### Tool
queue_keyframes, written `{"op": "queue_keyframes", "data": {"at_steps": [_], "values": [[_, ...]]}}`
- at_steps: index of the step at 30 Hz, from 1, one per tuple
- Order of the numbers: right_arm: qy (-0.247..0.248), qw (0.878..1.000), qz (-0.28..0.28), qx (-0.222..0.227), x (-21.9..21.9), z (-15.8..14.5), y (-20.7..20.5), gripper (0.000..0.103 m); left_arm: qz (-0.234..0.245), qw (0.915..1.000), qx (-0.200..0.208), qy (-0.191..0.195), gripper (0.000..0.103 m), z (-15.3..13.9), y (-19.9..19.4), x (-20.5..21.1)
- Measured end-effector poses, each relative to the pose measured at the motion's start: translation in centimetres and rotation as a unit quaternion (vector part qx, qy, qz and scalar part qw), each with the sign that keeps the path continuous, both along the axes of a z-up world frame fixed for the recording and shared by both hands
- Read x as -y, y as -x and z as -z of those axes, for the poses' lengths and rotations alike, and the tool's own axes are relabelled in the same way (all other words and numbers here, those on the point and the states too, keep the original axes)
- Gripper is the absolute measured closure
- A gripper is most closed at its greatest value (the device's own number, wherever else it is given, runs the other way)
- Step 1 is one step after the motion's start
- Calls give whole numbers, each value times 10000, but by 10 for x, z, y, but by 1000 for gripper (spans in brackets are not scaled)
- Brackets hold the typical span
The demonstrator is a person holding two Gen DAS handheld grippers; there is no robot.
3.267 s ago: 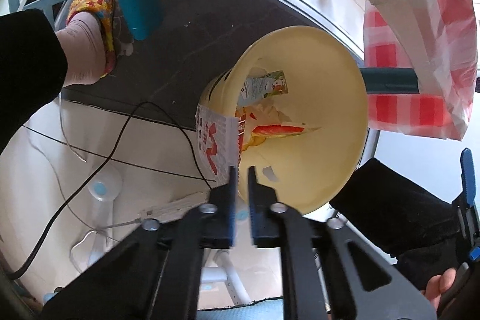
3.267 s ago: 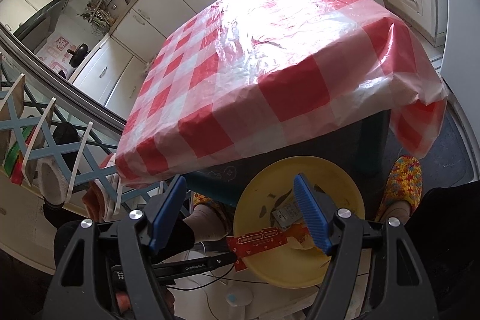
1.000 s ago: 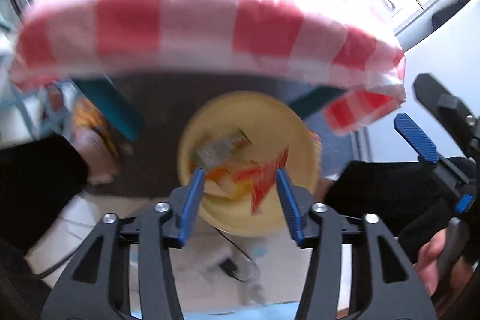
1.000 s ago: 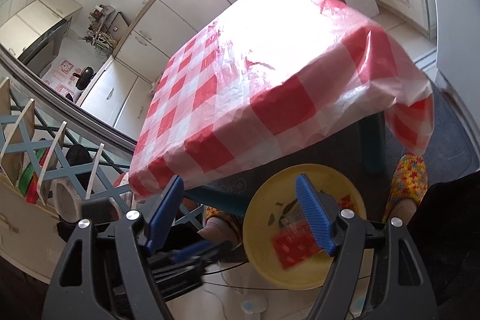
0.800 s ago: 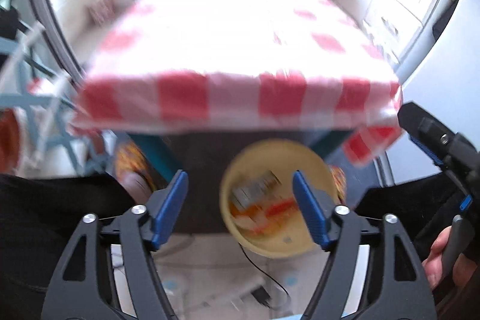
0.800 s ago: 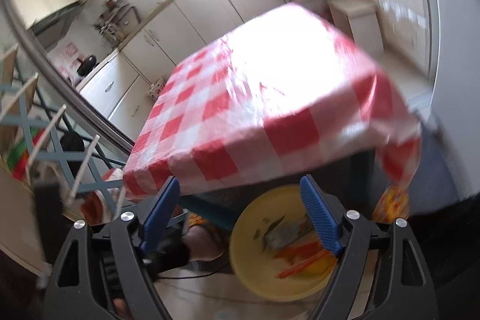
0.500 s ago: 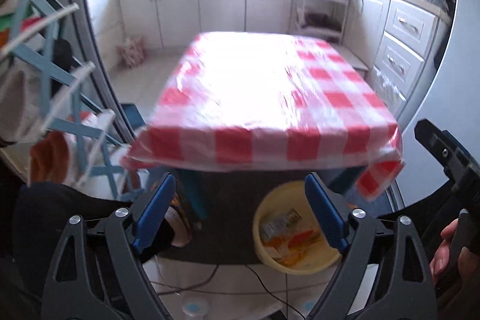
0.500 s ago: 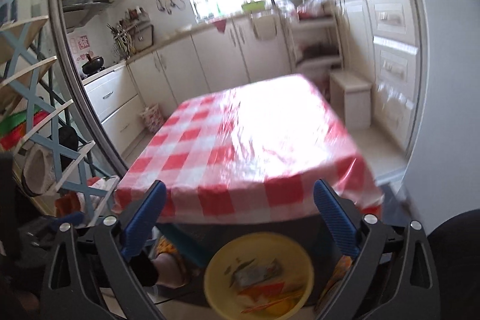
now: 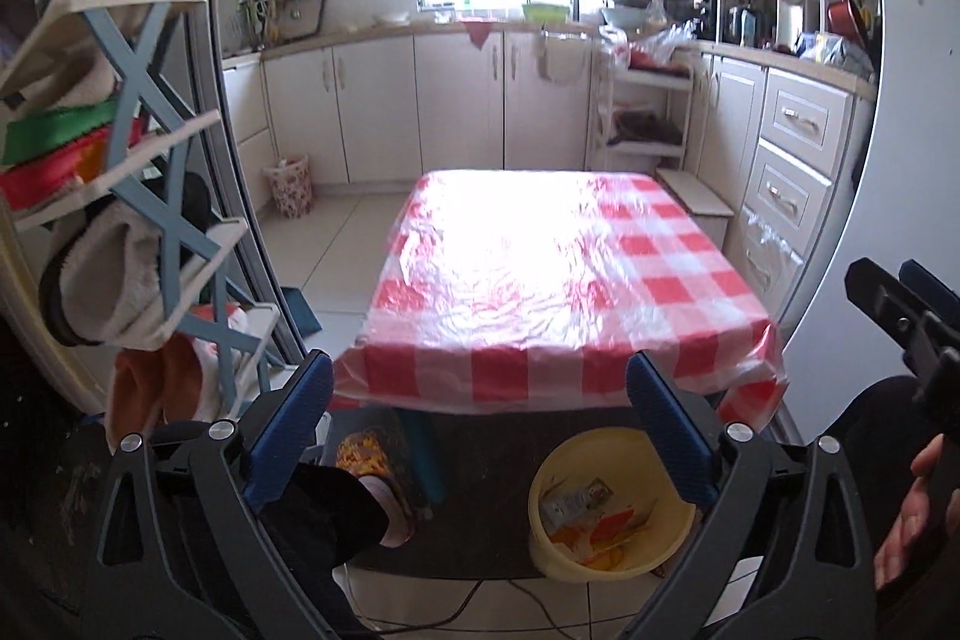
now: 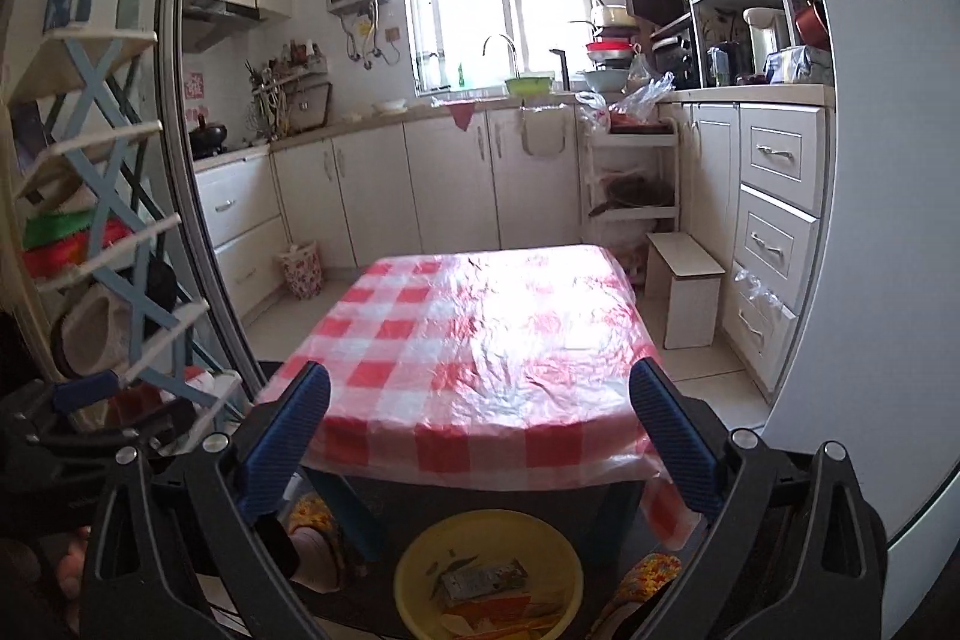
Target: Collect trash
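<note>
A yellow bucket (image 9: 552, 472) stands on the floor in front of the table and holds wrappers (image 9: 594, 517). It also shows in the right wrist view (image 10: 420, 556) with wrappers (image 10: 486, 583) inside. My left gripper (image 9: 477, 436) is wide open and empty, raised above the bucket. My right gripper (image 10: 477, 442) is wide open and empty, also raised above the bucket. The table (image 9: 558, 268) has a red and white checked cloth with nothing on it, and shows in the right wrist view too (image 10: 480, 340).
A blue and white rack (image 9: 138, 172) with slippers stands at the left. Kitchen cabinets (image 10: 444, 178) line the far wall and drawers (image 9: 792, 184) the right. A small stool (image 10: 684, 280) stands by the table. A foot in a patterned slipper (image 9: 366, 454) is beside the bucket.
Both grippers have risen and tilted up from the bucket, so the table and kitchen fill the views. The left gripper, shut on a wrapper earlier, has opened; the wrapper lies in the bucket.
</note>
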State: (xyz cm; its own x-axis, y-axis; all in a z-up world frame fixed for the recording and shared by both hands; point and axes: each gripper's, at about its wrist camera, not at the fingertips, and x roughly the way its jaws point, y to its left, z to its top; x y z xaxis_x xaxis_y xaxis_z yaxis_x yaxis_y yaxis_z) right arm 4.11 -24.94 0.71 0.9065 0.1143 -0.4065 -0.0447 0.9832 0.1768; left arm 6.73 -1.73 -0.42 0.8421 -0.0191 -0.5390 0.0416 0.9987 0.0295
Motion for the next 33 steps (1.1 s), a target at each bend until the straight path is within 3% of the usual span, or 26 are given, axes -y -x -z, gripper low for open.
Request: {"op": "queue_keyframes", "data": {"at_steps": [8,33], "values": [[129,9997,-121,-194,-21,18,29,7,-55,9999,66,65,8,-11,15,-2],[89,9993,-134,-326,-22,26,31,7,181,9997,-149,-100,8,1,15,6]]}}
